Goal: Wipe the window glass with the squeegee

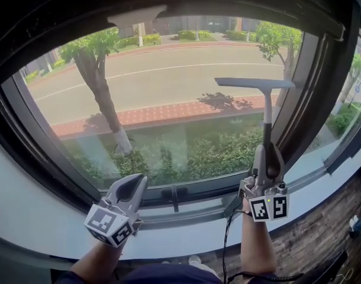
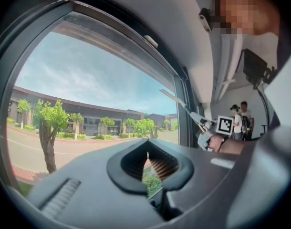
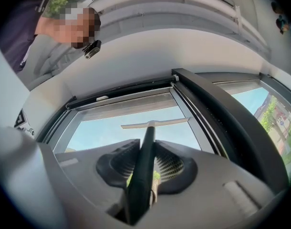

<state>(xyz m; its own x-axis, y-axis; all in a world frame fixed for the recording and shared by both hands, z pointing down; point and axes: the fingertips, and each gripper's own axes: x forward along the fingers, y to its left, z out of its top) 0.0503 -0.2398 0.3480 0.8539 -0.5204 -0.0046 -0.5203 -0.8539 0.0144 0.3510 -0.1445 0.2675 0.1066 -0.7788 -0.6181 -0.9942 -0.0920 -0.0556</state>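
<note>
Squeegee (image 1: 266, 108): clamps handle low in right tongs (image 1: 267, 158), risks blade tilting, streaking window glass (image 1: 168, 99); holds left tongs (image 1: 135, 181) narrow, empty

squeegee (image 1: 264, 108) 1 | window (image 1: 168, 87) 1 | hand-held grippers (image 1: 133, 183) (image 1: 268, 157) 2

Unclear at the pane
We cannot tell whether the squeegee (image 1: 267, 114) blade touches the window glass (image 1: 168, 99); its handle's lower end vanishes inside the right gripper (image 1: 267, 158).
</note>
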